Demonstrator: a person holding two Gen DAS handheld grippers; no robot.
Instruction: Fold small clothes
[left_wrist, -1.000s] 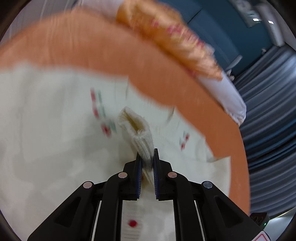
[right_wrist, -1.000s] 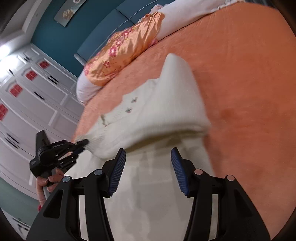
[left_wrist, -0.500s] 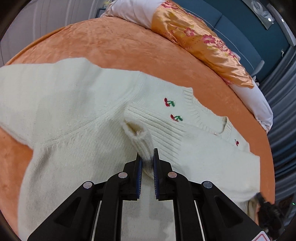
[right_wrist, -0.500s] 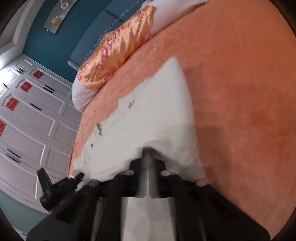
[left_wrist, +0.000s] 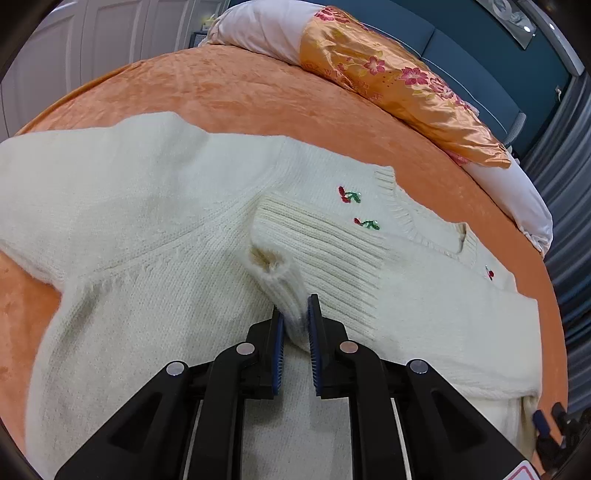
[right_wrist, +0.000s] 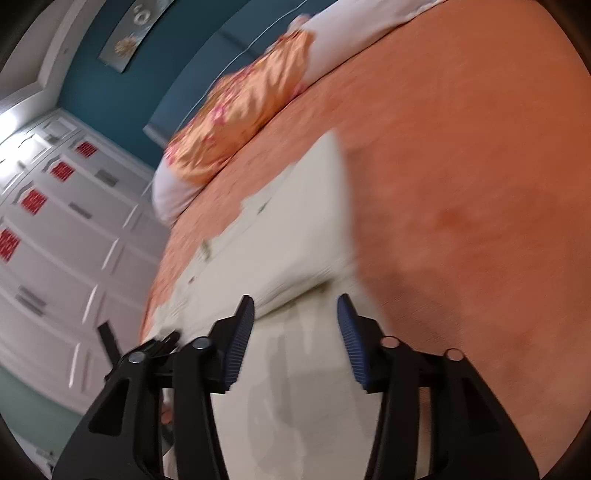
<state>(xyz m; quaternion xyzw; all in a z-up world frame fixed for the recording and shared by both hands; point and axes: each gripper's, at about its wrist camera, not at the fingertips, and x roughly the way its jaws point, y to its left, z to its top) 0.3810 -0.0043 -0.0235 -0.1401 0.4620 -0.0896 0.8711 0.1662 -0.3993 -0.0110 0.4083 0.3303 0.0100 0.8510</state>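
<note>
Change: left gripper (left_wrist: 295, 314) has carried the sleeve cuff (left_wrist: 275, 271) down onto the sweater (left_wrist: 147, 206) chest | Left: jaws easing, cuff still pinched | Right gripper (right_wrist: 295, 325): opening, empty | Sweater: flat on orange bed (left_wrist: 221, 85) | Reason: sleeve folded inward.

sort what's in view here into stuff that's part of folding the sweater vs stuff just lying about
Part of the job:
- cream sweater, spread on the orange bedspread
- ribbed cuff, pinched in the left gripper
- right gripper, jaws opening, nothing pressed between them

Just lying about:
- floral orange pillow
- white pillow
- white wardrobe doors
</note>
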